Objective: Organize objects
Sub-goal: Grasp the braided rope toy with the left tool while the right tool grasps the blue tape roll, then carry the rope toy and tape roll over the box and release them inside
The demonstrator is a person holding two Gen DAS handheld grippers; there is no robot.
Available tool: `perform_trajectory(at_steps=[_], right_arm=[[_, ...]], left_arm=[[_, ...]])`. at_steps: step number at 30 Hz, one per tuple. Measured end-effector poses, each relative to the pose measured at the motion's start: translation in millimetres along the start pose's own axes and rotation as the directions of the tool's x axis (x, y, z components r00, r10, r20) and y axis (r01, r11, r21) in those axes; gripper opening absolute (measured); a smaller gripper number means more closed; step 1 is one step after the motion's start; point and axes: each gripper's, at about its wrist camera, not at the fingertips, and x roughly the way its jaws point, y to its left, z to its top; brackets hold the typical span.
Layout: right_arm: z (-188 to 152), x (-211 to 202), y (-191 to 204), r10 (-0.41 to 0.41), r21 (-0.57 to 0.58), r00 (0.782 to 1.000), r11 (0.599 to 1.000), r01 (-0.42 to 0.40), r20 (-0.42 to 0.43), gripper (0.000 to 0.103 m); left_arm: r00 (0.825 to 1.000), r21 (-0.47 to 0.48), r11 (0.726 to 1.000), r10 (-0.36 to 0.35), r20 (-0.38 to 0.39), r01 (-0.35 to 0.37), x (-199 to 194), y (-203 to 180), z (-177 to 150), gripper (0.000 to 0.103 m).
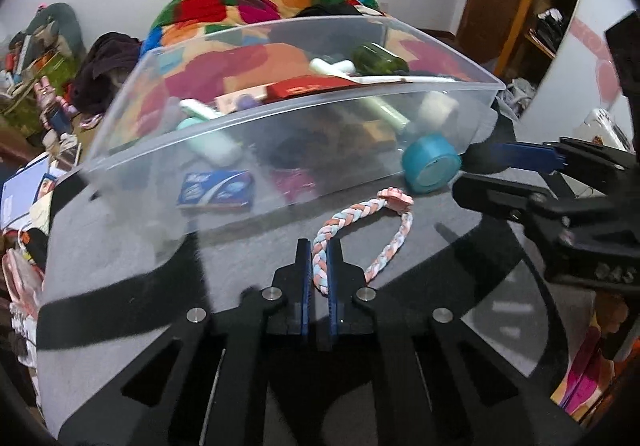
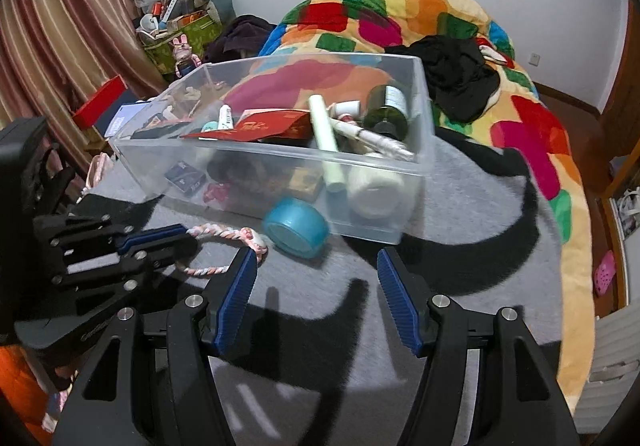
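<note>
While the left gripper point(image 1: 319, 258) pinches the braided cord point(image 1: 370, 234) lengthwise between its fingers, the right gripper point(image 2: 316, 270) hovers open-fingered before the nearer teal tape roll point(image 2: 296, 228), beside the clear bin point(image 2: 280, 161).

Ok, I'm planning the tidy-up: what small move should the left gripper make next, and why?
Probably lift. The left gripper is shut on the braided hair tie, which lies on the grey blanket in front of the clear plastic bin, so raising it clears the bin's wall.
</note>
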Motion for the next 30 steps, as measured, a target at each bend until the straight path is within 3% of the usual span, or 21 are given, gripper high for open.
perform_trajectory(at_steps=[7,12,21,30], right_arm=[[8,19,10,-0.040,0.012,0.999,0.999,0.041,-0.006,0.057],[10,29,4,-0.018,0.073,0.999,0.997,0.020,-0.034,0.038],[6,5,8,-0.015,0.040,1.000,0.999,0.015,0.019,0.038],[22,-41,14,0.036,0.036,0.989,0.998,-0.042,0.142,0.038]], left_arm=[[0.998,-0.075,0.997,0.004,0.062,0.000,-25,23,-11,0.006],[0.993,-0.092,0.996,-0.005,0.121,0.016,-44,26,-8,0.006],[0.975,-0.070,0.997,-0.013,0.222,0.029,-78,21,4,0.006],[0.946,-0.114,0.993,0.021,0.322,0.016,-106,34,19,0.006]])
